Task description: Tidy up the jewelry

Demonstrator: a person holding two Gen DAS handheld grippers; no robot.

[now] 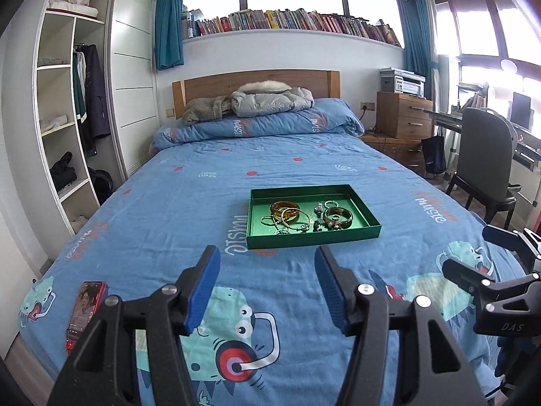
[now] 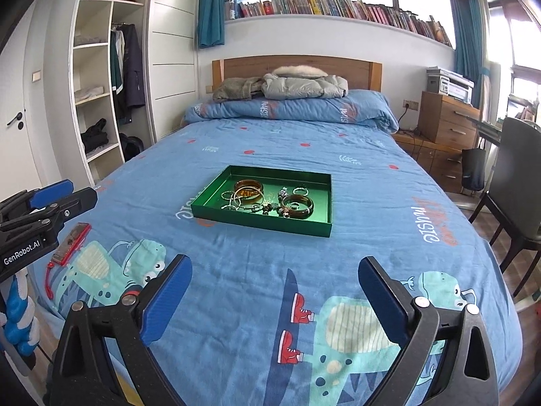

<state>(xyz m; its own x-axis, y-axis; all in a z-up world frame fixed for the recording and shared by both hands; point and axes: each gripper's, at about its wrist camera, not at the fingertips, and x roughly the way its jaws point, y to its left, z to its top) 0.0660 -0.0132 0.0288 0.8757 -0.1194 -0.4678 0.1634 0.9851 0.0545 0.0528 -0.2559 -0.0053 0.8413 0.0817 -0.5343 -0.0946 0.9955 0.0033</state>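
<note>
Both our left gripper (image 1: 267,277) and right gripper (image 2: 275,287) gape empty, near the far green tray (image 2: 270,225); its amber bangles (image 2: 297,204) look rigid, slick, best pinched across the band.

A home bedroom: a bed (image 1: 270,169) with a wooden headboard (image 1: 255,83), an open wardrobe (image 1: 67,101), a bookshelf (image 1: 290,22) under the window, and a dresser (image 1: 404,115).
</note>
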